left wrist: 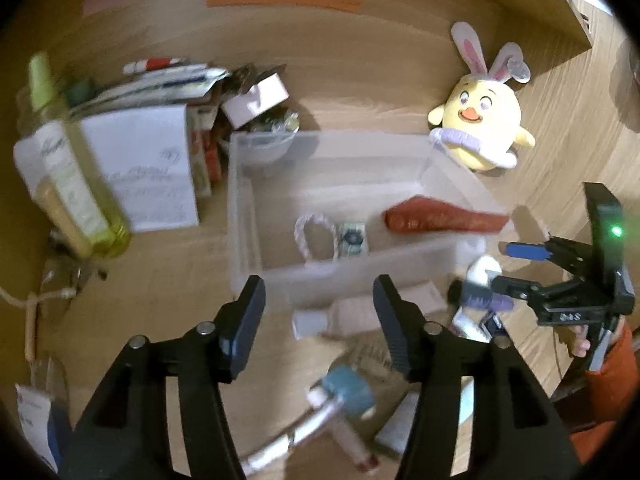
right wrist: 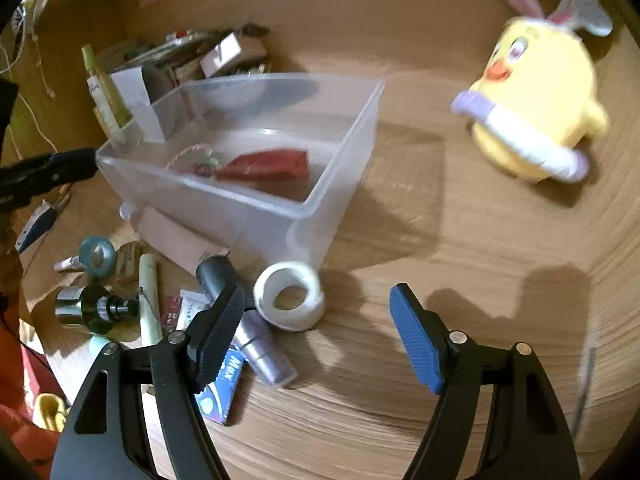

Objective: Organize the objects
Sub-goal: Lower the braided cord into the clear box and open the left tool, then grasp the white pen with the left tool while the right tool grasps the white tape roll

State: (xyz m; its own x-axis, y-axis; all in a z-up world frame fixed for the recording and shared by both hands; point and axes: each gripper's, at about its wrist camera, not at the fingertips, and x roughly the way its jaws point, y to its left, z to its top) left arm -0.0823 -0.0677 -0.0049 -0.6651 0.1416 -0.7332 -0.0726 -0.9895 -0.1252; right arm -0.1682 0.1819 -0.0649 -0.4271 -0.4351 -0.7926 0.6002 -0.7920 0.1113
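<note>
A clear plastic bin [left wrist: 276, 284] stands mid-table. Inside lie a red pouch [left wrist: 440, 220], a small rope loop [left wrist: 316, 236] and a little printed packet [left wrist: 352, 240]. My left gripper [left wrist: 319, 284] hovers at the bin's near wall, open, with nothing between its fingers. My right gripper [right wrist: 318, 292] is open over the tabletop beside the bin's corner [right wrist: 304, 240]. A white tape roll [right wrist: 290, 296] lies in the left half of its gap, untouched by the pads. The right gripper [left wrist: 508, 266] also shows at the right of the left wrist view, held by a hand in an orange sleeve.
A yellow chick plush [right wrist: 536, 100] with bunny ears sits right of the bin. A yellow-green bottle [left wrist: 76, 176], a white box [left wrist: 148, 168] and papers stand left. Small items crowd the bin's near side: a teal roll [right wrist: 98, 256], a dark bottle [right wrist: 92, 308], a purple tube [right wrist: 260, 344].
</note>
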